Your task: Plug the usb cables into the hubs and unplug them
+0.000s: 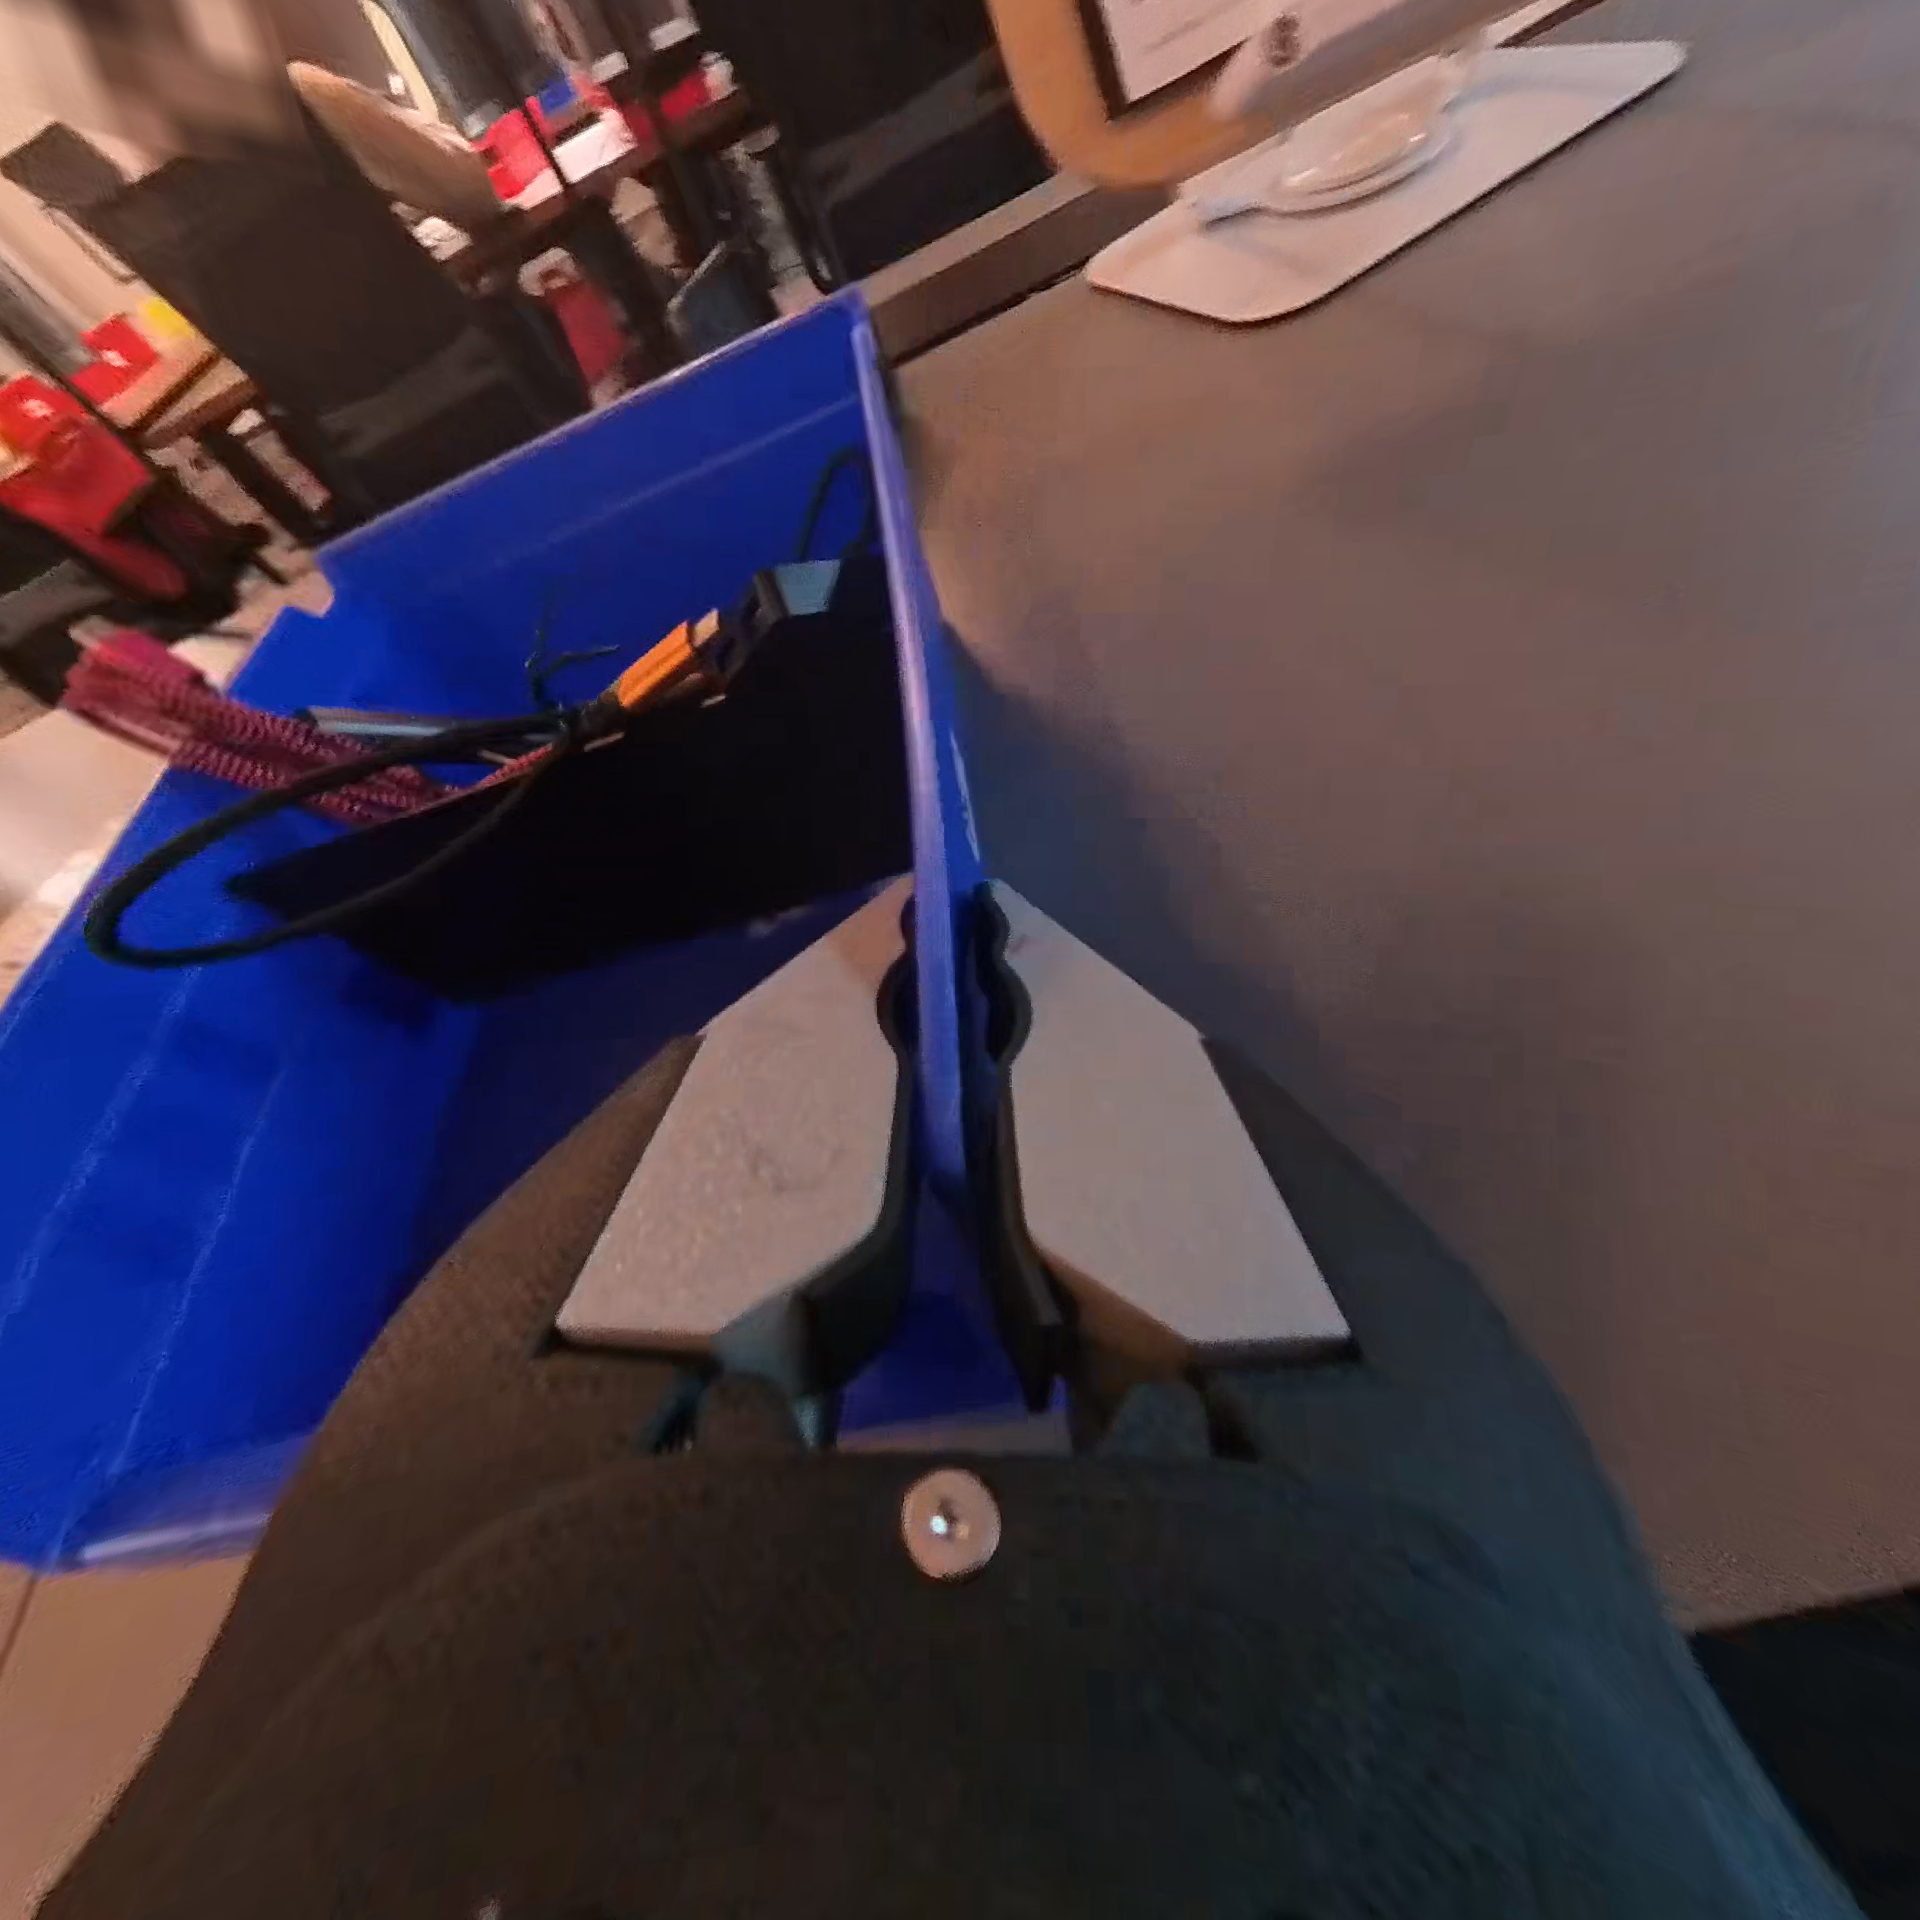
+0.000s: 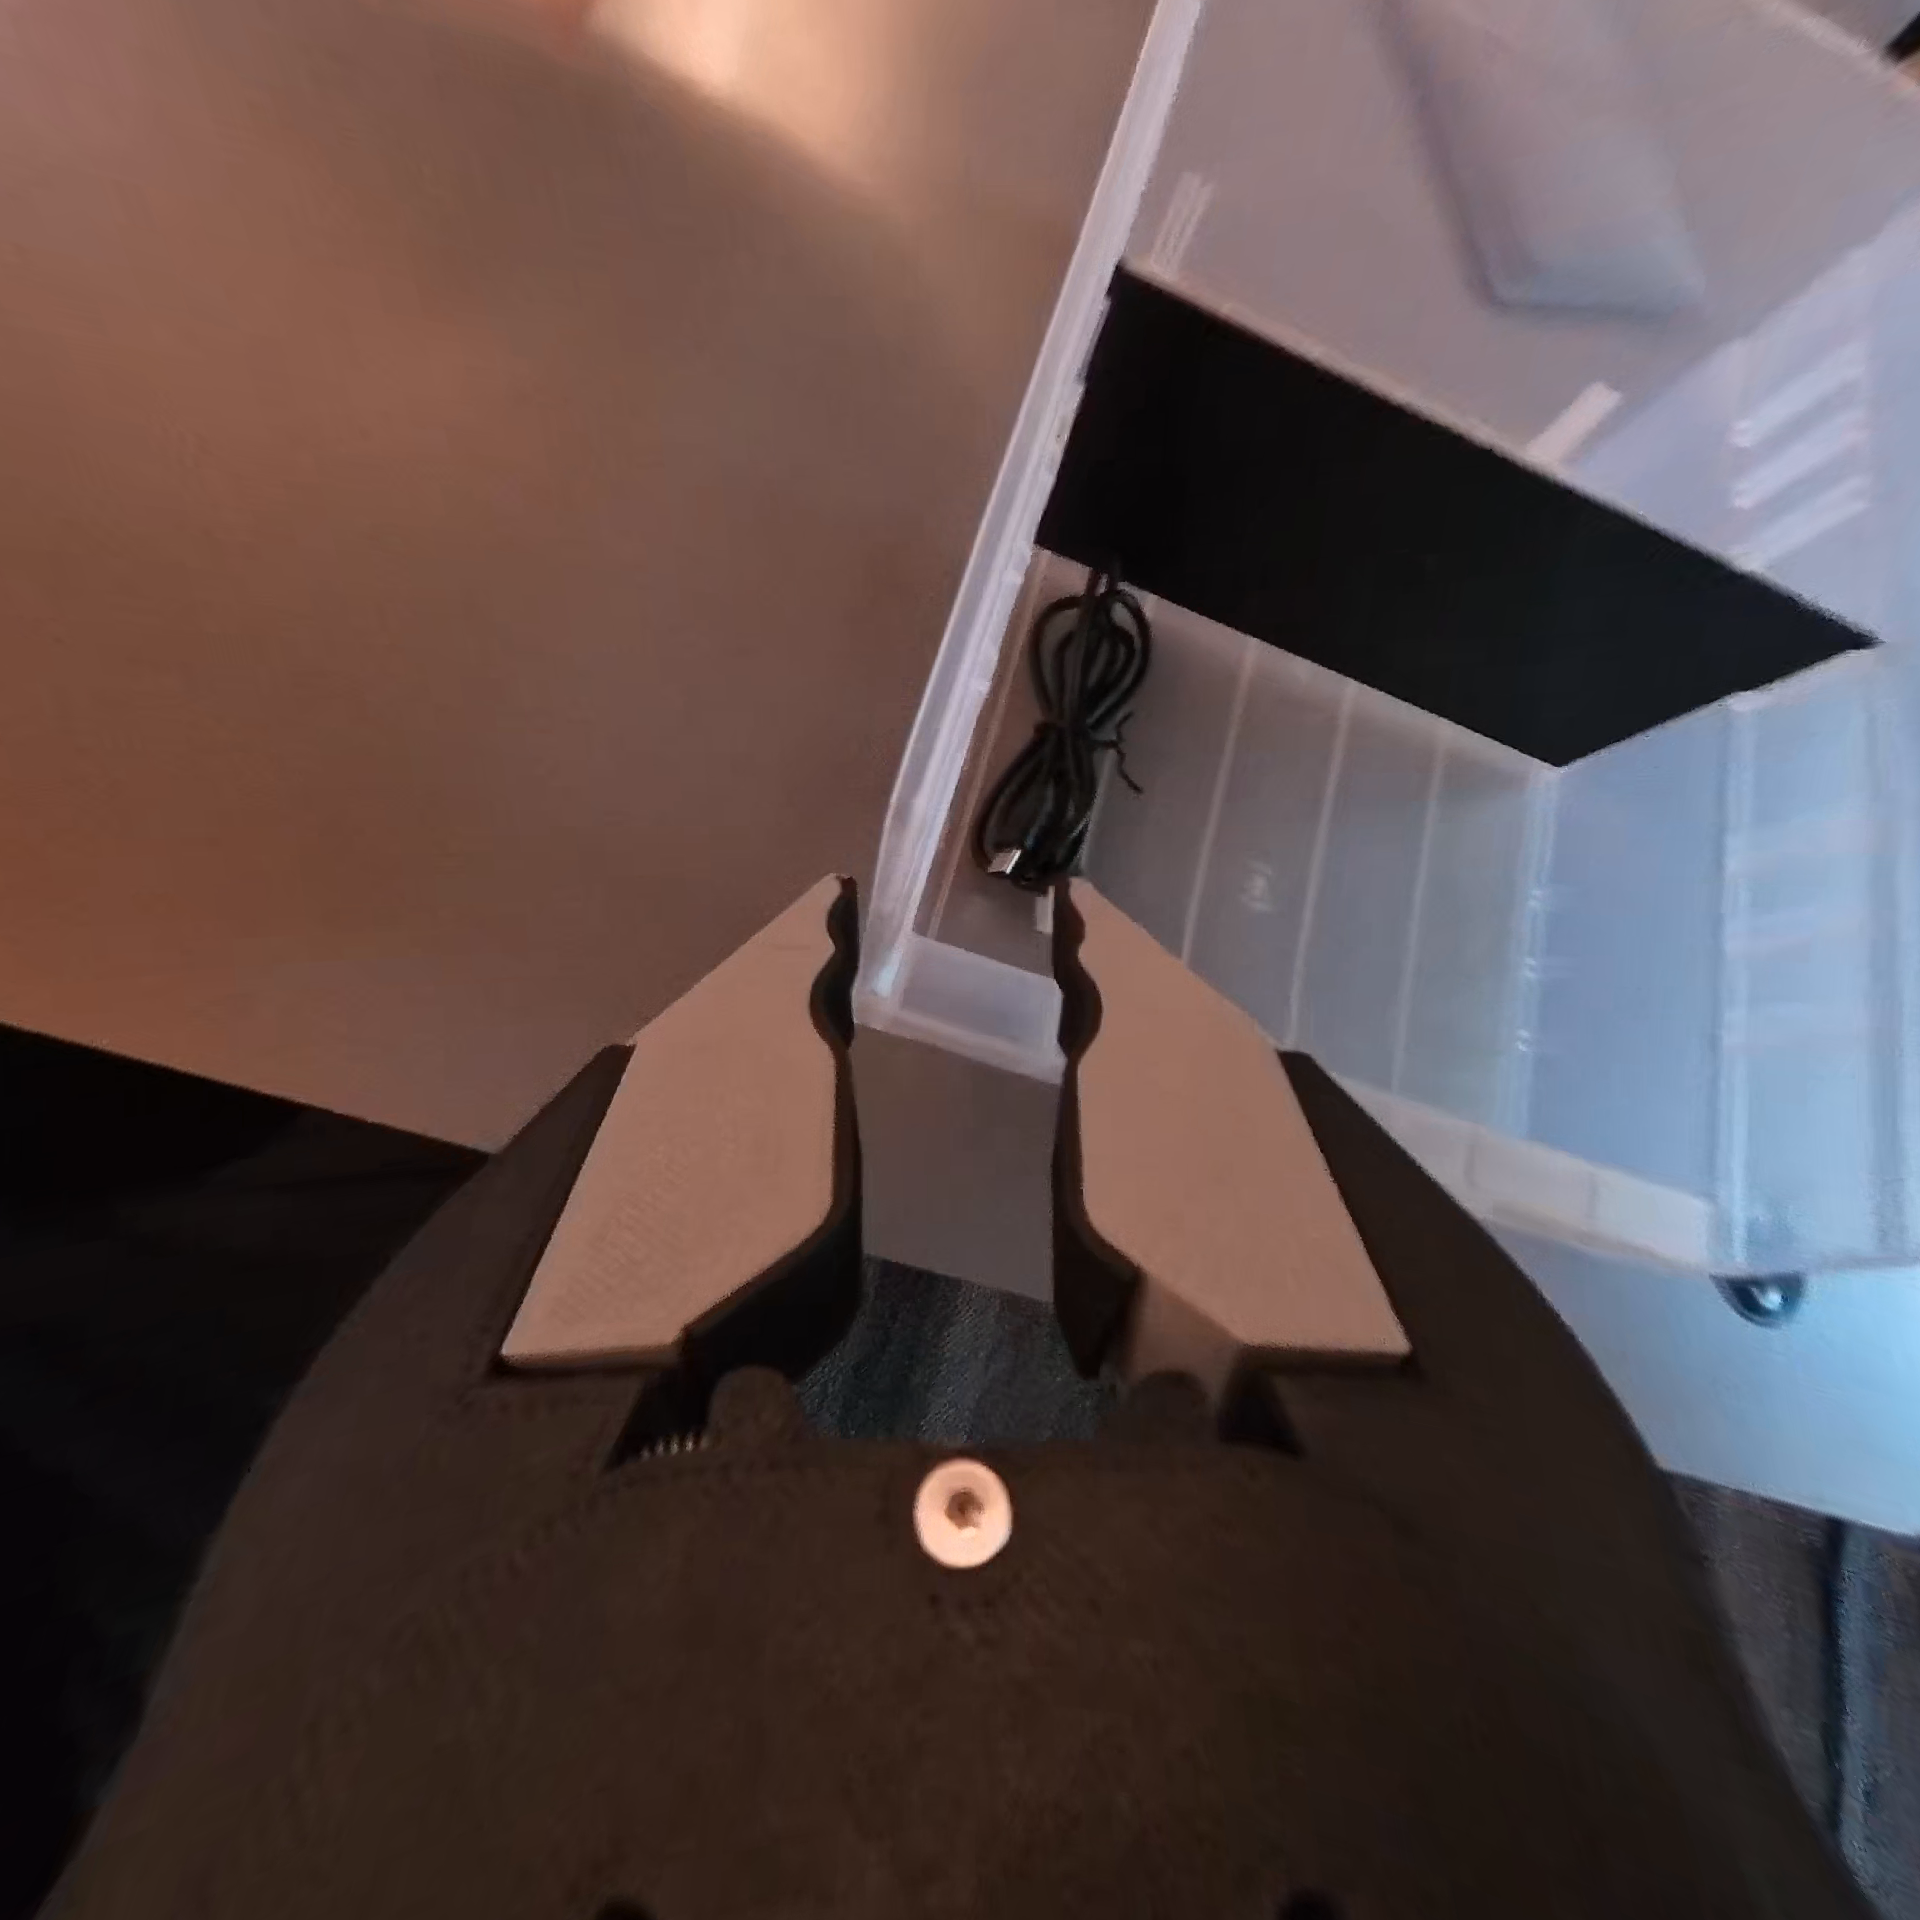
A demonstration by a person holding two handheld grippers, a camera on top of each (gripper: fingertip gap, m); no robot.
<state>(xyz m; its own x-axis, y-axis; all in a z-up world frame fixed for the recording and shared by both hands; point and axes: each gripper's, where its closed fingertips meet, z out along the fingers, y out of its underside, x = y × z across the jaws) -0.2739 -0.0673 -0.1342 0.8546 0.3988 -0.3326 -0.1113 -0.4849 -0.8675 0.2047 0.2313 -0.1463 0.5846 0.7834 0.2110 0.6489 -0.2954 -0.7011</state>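
1. The left gripper (image 1: pixel 948 935) is seen with its jaws pressed nearly together on the side wall of a blue bin (image 1: pixel 940 1039); one finger lies inside the wall and the other outside it, so the wall is pinched.
2. Inside the blue bin, ahead of the jaws, a black pad (image 1: pixel 644 821) is seen, with an orange-tipped cable (image 1: pixel 665 670) and a black cable (image 1: pixel 208 914) lying on it; a red braided cable (image 1: pixel 208 727) is draped over the bin's far rim.
3. The blue bin is set against the edge of a dark table (image 1: pixel 1403 831).
4. The right gripper (image 2: pixel 956 909) is seen with its jaws spread, and nothing is held; the corner of a clear plastic bin (image 2: pixel 966 987) lies between the fingertips, though contact cannot be told.
5. A coiled black usb cable (image 2: pixel 1060 748) lies inside the clear bin along its wall, just beyond the jaws, below a black sheet (image 2: pixel 1403 540).
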